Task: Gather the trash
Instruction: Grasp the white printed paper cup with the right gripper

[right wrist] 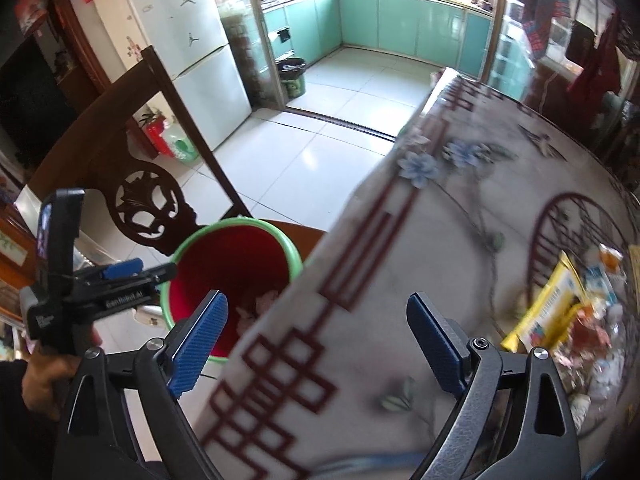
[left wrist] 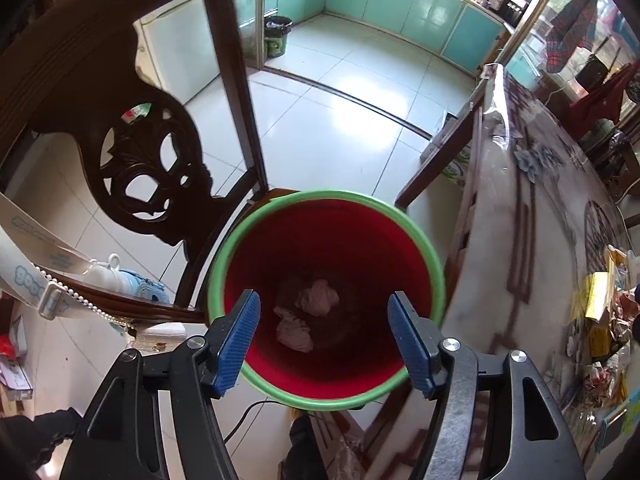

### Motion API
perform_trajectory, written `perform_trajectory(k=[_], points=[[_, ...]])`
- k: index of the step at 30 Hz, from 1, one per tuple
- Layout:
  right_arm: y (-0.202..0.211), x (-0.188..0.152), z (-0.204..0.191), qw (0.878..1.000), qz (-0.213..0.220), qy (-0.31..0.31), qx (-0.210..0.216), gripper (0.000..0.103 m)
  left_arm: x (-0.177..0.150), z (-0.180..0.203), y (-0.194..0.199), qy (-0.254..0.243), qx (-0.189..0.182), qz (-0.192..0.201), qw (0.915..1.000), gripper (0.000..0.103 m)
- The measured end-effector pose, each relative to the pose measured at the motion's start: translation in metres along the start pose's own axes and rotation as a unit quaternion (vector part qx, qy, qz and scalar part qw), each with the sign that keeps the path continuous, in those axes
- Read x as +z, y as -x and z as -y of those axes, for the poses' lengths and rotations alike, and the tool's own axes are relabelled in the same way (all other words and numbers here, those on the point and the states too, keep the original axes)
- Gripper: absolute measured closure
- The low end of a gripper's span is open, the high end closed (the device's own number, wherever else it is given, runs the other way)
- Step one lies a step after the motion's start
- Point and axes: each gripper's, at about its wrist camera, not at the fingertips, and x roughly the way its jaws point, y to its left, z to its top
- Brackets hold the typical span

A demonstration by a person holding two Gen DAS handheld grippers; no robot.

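A red bin with a green rim (left wrist: 400,216) stands on the floor beside the table; it also shows in the right wrist view (right wrist: 240,256). Crumpled pale paper (left wrist: 316,298) lies at its bottom. My left gripper (left wrist: 324,334) is open and empty, held right above the bin's mouth; it shows from the side in the right wrist view (right wrist: 132,270). My right gripper (right wrist: 316,342) is open and empty above the table's near edge. A pile of wrappers and a yellow packet (right wrist: 548,304) lies on the table at the right, also visible in the left wrist view (left wrist: 600,320).
The round table has a flowered cover (right wrist: 440,208). A dark carved wooden chair (left wrist: 132,160) stands left of the bin. A shelf with small white and blue items (left wrist: 120,280) is at the left. A black-lined bin (right wrist: 292,76) stands by the kitchen doorway.
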Motion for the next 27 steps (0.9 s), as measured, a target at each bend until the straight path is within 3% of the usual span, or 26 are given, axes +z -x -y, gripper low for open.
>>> perform_trajectory(k=[10, 15, 21, 27], points=[[0.052, -0.046, 0.065, 0.998, 0.026, -0.038, -0.038, 0.011, -0.02, 0.092, 0.026, -0.047, -0.031, 0.018, 0.9983, 0.037], [0.081, -0.082, 0.135, 0.991, 0.032, -0.098, -0.084, 0.01, -0.04, 0.151, 0.039, -0.08, -0.047, 0.02, 0.9954, 0.037], [0.083, -0.13, 0.224, 0.971, -0.002, -0.195, -0.135, 0.009, -0.07, 0.212, 0.052, -0.104, -0.063, 0.019, 0.9924, 0.037], [0.054, -0.162, 0.266, 0.962, -0.047, -0.238, -0.125, 0.009, -0.099, 0.261, 0.065, -0.131, -0.071, 0.02, 0.9887, 0.037]])
